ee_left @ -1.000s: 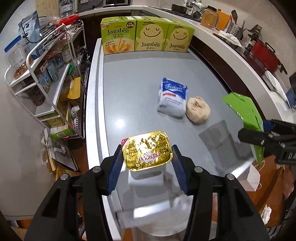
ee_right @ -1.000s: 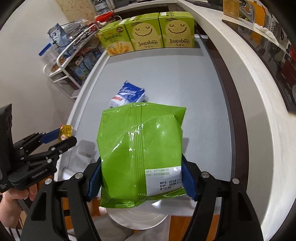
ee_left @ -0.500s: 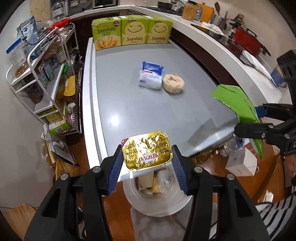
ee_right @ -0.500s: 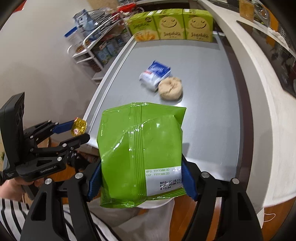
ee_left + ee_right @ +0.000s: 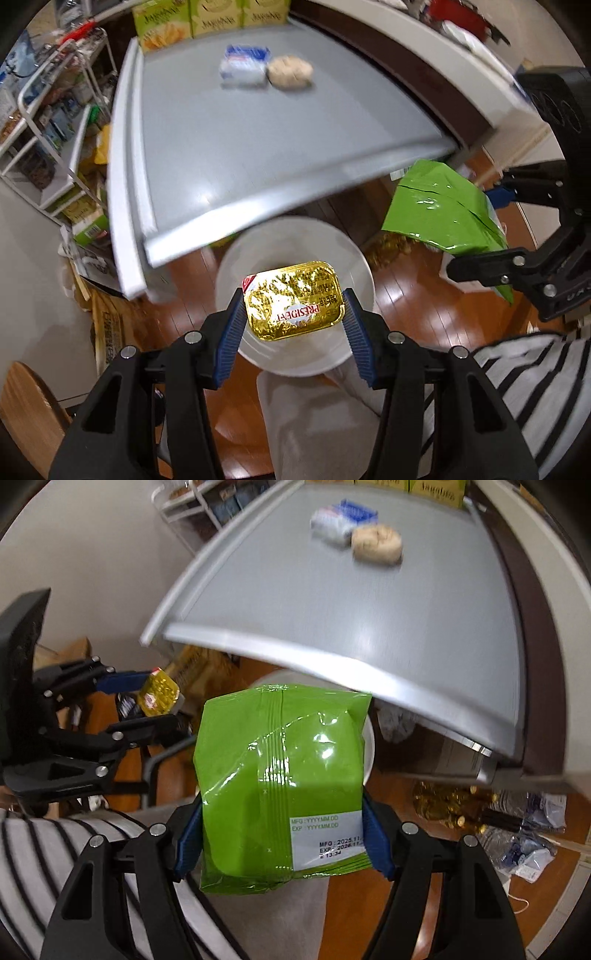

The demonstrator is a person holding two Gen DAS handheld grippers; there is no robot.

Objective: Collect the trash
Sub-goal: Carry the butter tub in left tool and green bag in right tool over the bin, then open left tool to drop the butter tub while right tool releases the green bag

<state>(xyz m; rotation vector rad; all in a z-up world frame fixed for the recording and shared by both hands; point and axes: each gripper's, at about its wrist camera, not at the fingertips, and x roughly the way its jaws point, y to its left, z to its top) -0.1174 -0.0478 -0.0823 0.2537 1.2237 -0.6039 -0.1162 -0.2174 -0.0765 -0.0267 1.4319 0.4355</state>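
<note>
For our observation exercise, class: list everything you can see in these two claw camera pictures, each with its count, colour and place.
butter portion: one, gold foil, in the left claw over the bin
snack bag: one, green, in the right claw
bin: one, white, on the floor below the table edge
table: one, grey
packet: one, blue and white, on the far table
brown lump: one, tan, beside the packet
boxes: three, yellow-green, at the table's far end
left claw: black, blue pads, shut
right claw: black, blue pads, shut

Black left gripper (image 5: 293,319) with blue pads (image 5: 231,334), silver screws; striped clothing (image 5: 524,384).
</note>
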